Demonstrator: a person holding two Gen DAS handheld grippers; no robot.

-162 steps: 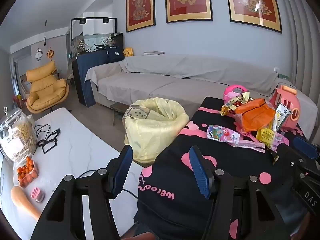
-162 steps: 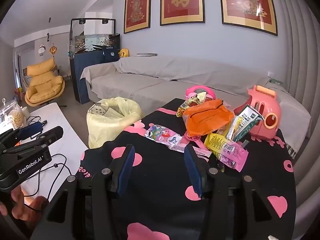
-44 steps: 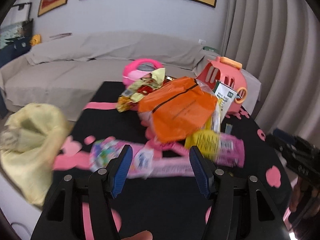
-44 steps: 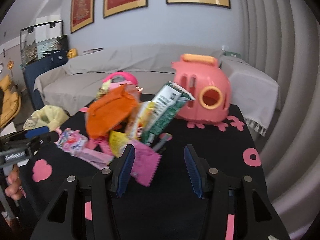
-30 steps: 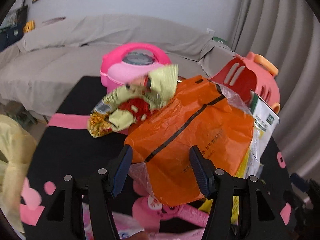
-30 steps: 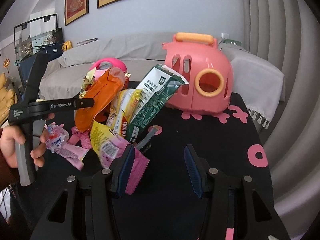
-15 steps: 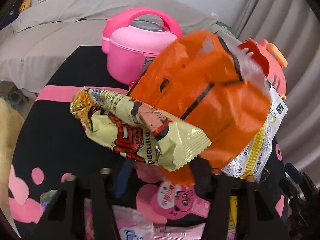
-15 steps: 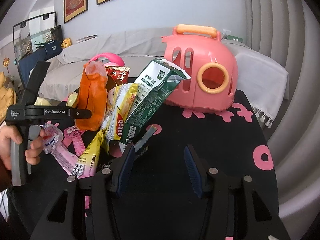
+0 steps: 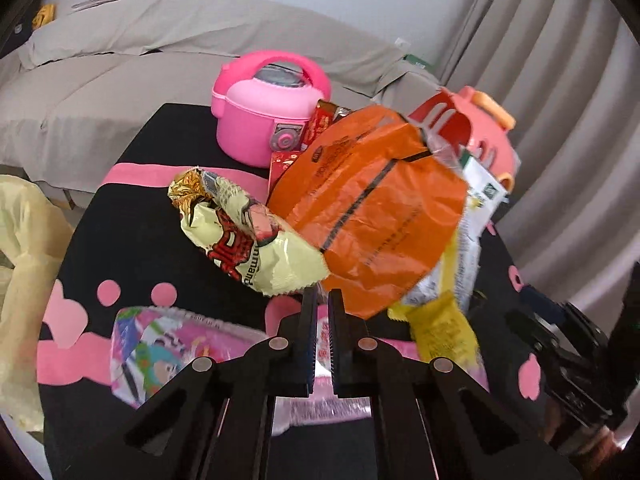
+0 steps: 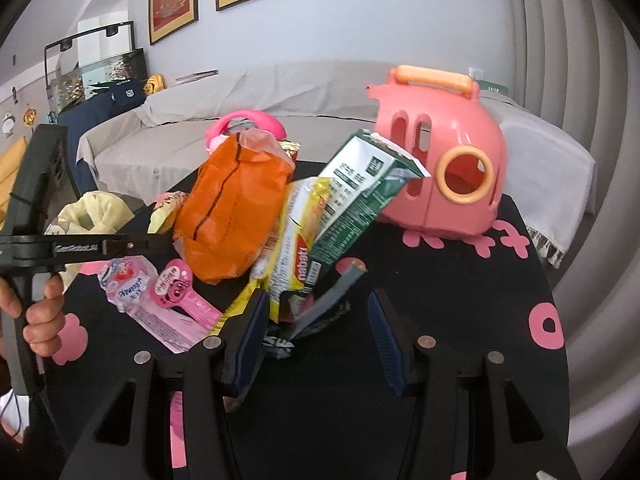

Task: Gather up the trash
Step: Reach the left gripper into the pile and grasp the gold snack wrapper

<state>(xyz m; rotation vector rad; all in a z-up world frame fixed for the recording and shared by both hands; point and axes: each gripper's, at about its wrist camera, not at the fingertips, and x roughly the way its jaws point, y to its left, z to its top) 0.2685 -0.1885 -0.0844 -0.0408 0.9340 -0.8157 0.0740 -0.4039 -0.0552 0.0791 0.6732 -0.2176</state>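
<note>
A pile of snack wrappers lies on the black table with pink shapes. My left gripper is shut on the lower edge of the orange bag, with the pale yellow snack bag against its left side. In the right wrist view the orange bag stands lifted at the left of the pile. My right gripper is open, just in front of a yellow wrapper, a green carton and a grey packet. Pink wrappers lie flat at the left.
A pink toy rice cooker and a salmon toy carrier stand behind the pile. A yellow trash bag sits off the table's left edge. A grey covered sofa runs behind the table.
My left gripper has closed on the orange bag's lower edge, and the bag has tipped up. My right gripper has come closer to the wrappers and stays open.
</note>
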